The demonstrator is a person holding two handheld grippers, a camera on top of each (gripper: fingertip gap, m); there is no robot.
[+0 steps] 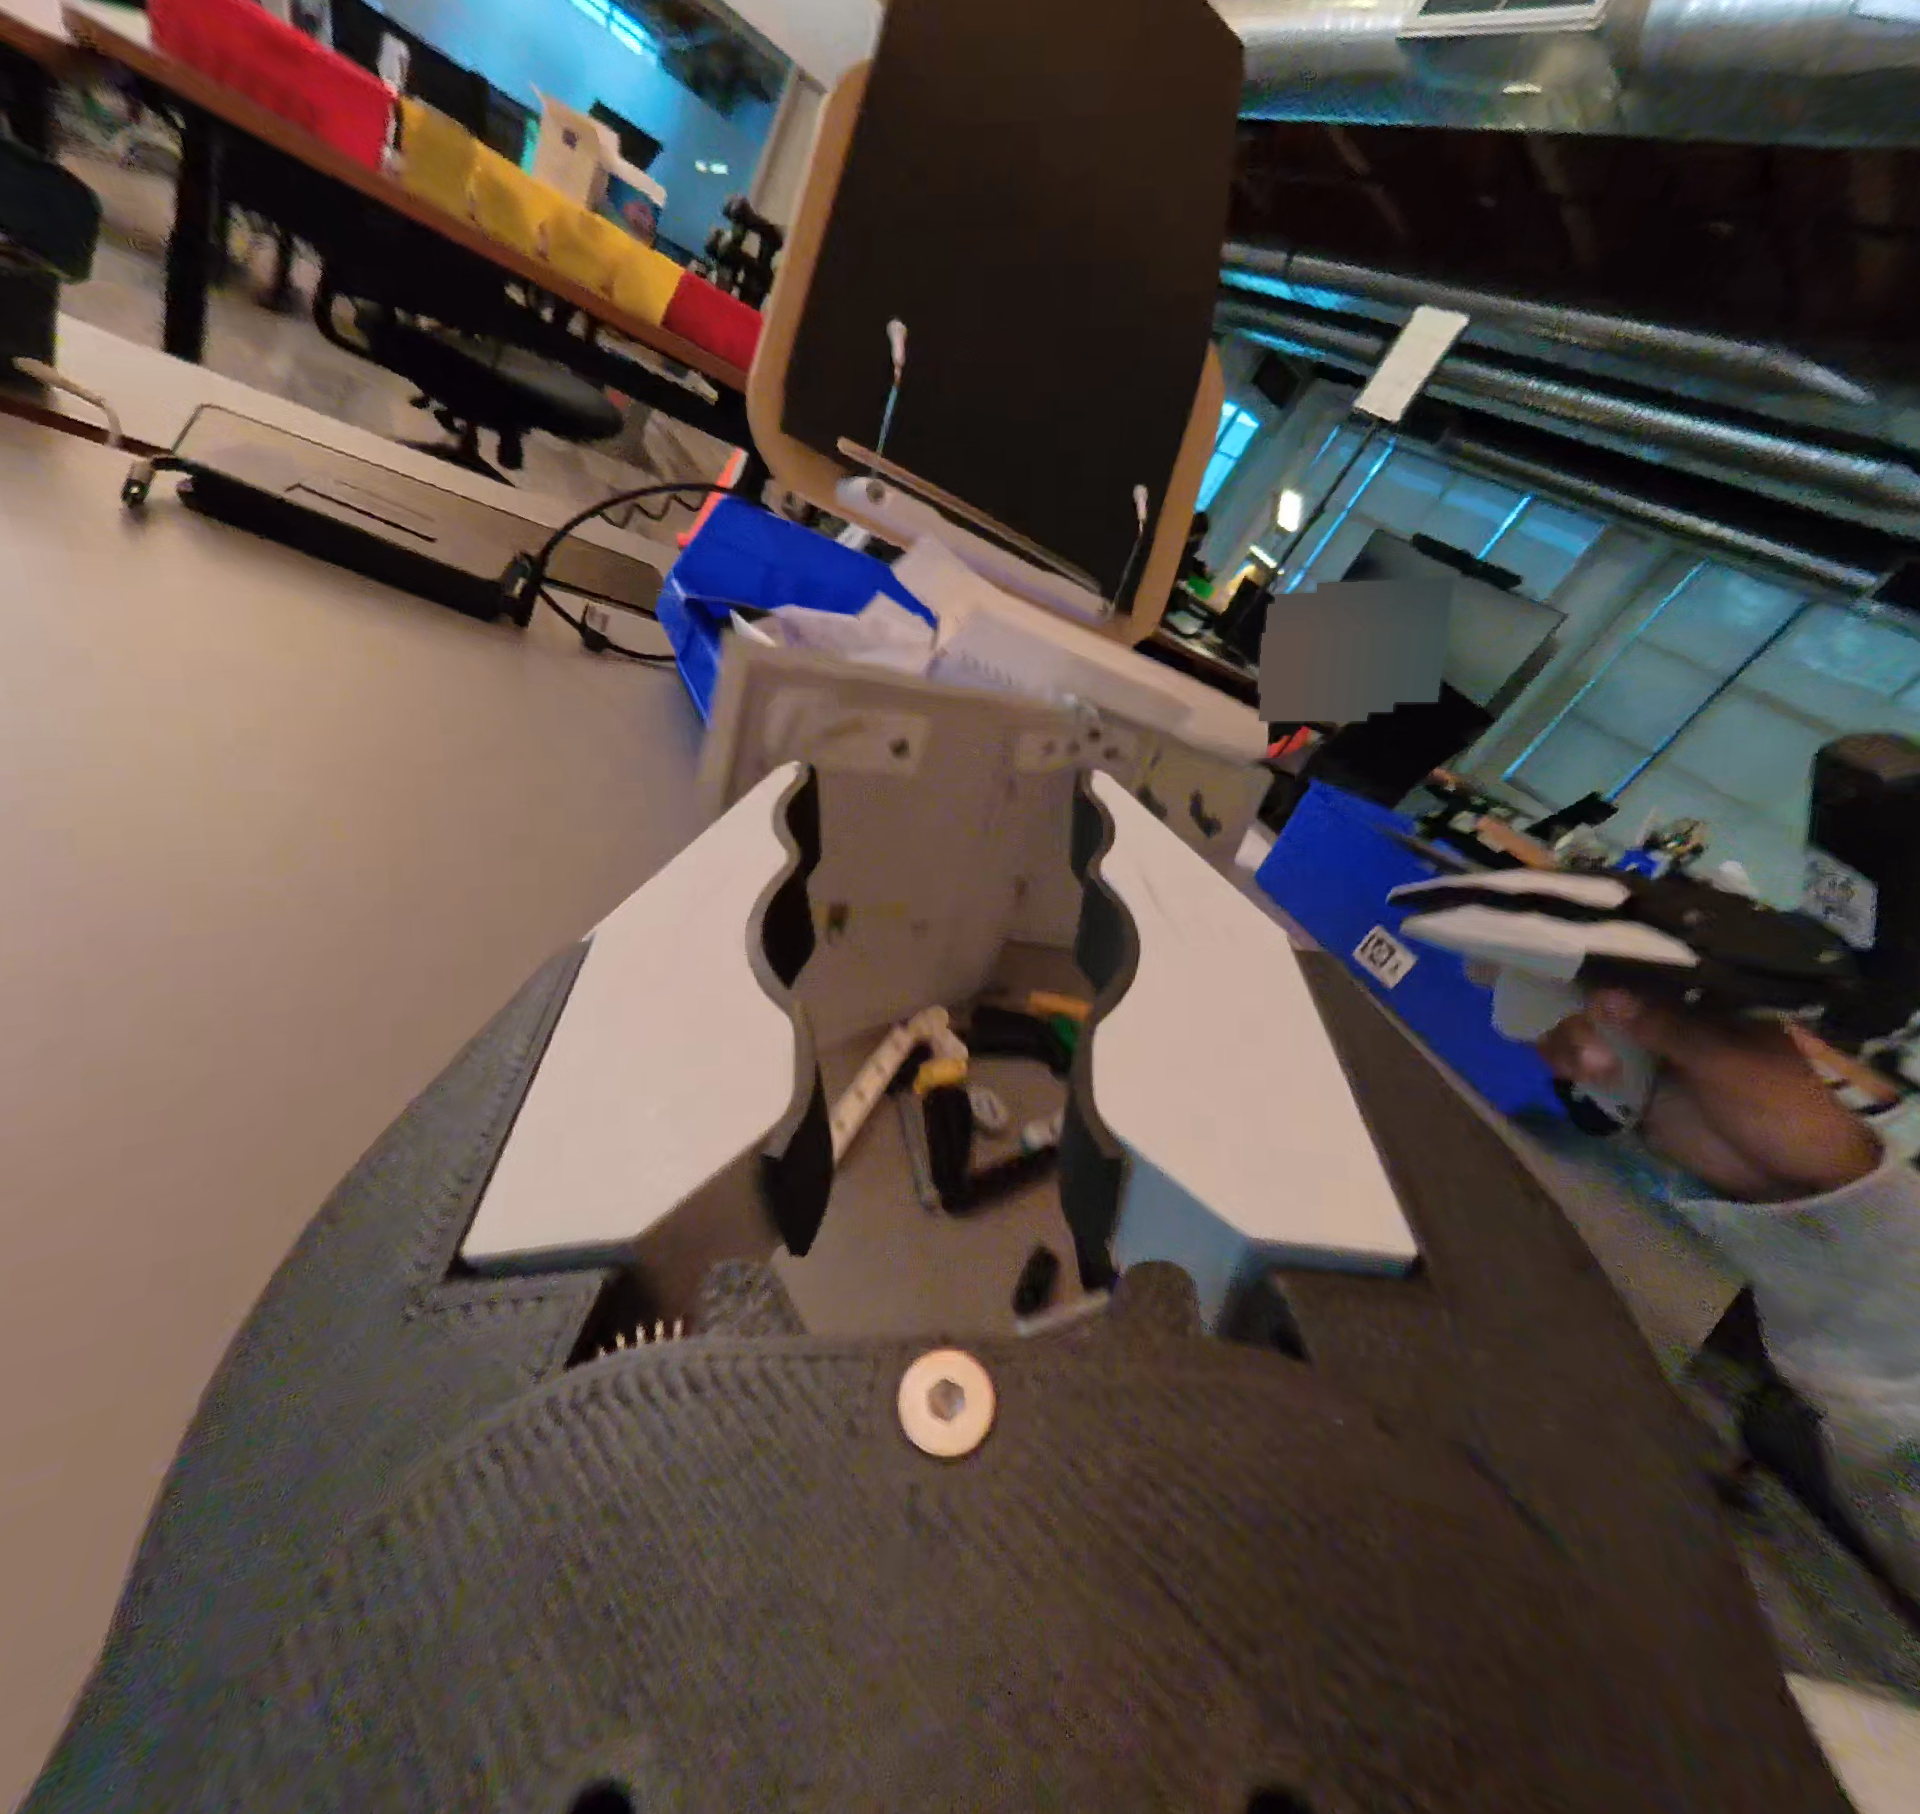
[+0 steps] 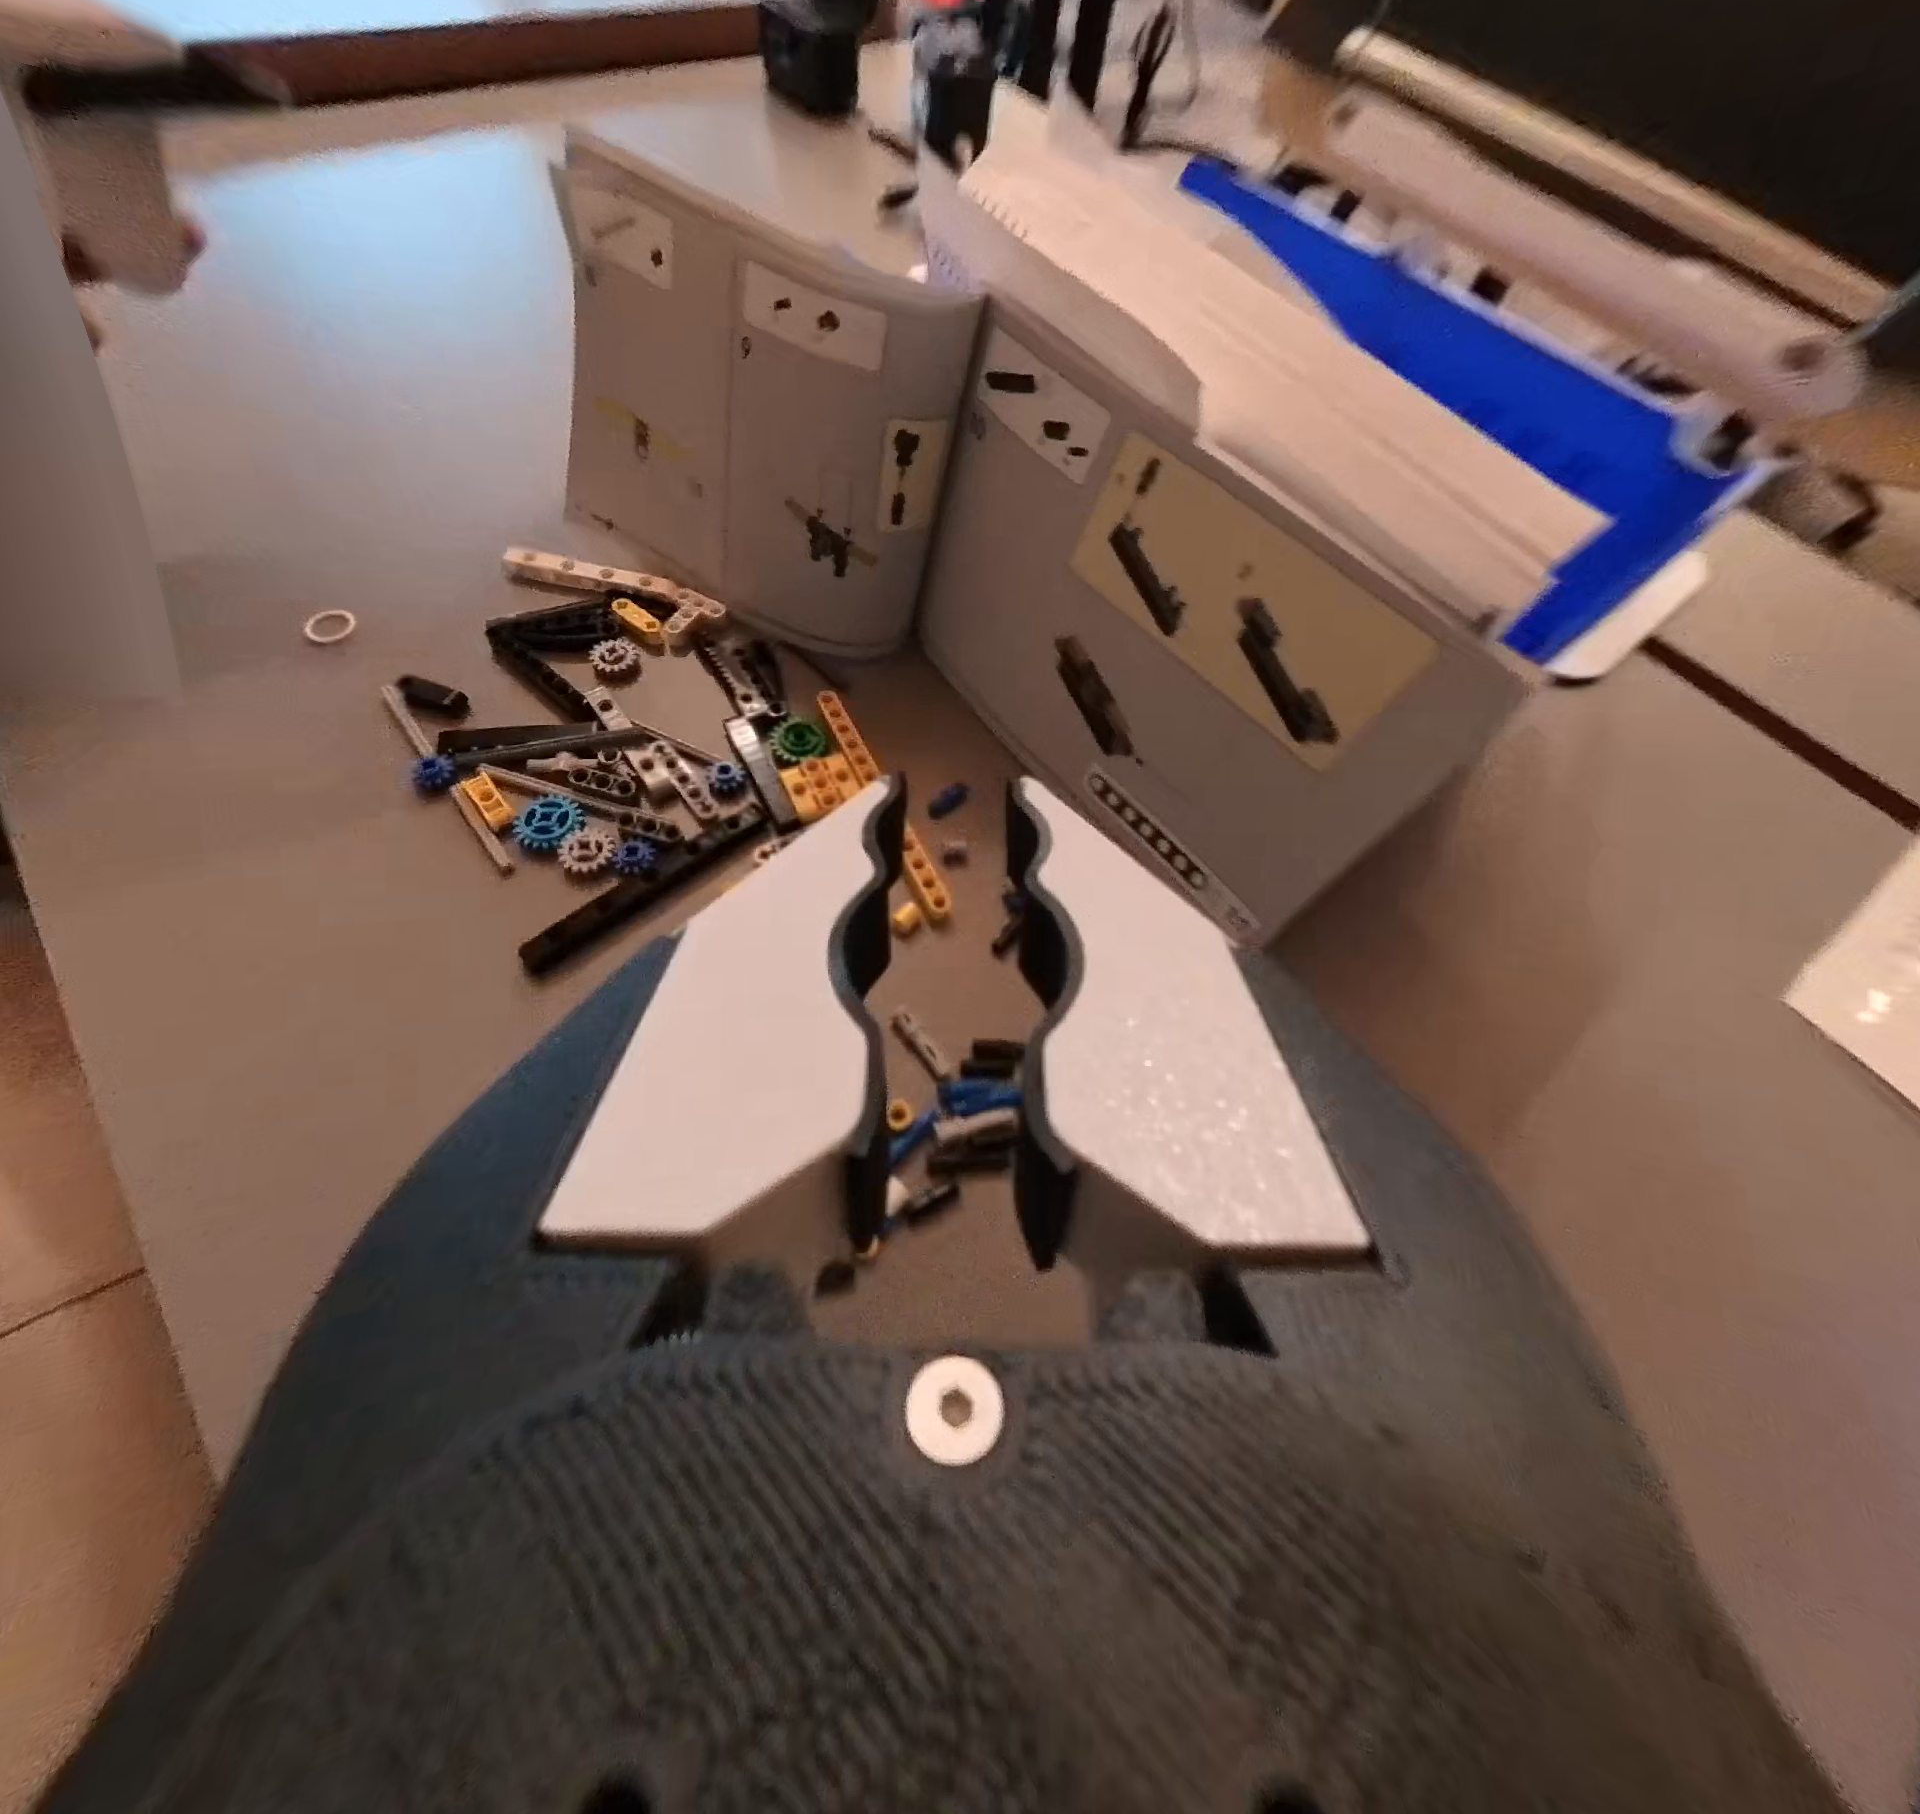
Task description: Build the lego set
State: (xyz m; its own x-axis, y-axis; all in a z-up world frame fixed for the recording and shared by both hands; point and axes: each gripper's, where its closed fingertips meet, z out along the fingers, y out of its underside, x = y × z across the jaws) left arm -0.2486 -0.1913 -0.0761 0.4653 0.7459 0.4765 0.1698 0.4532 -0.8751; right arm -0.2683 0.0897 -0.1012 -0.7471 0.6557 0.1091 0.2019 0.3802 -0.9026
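On the smooth grey counter (image 2: 312,393), loose lego pieces (image 2: 644,756), flat beams and toothed gears, lie left of the open instruction booklet (image 2: 1195,569). A blue bin (image 1: 769,569) behind holds crumpled paper. Left tool (image 1: 940,819) and right tool (image 2: 951,808) both hang released, empty.

A beige tabletop (image 1: 260,829) fills the lower left. Silver ducts (image 1: 1558,19) cross the upper right; big windows (image 1: 1714,684) glow at right.
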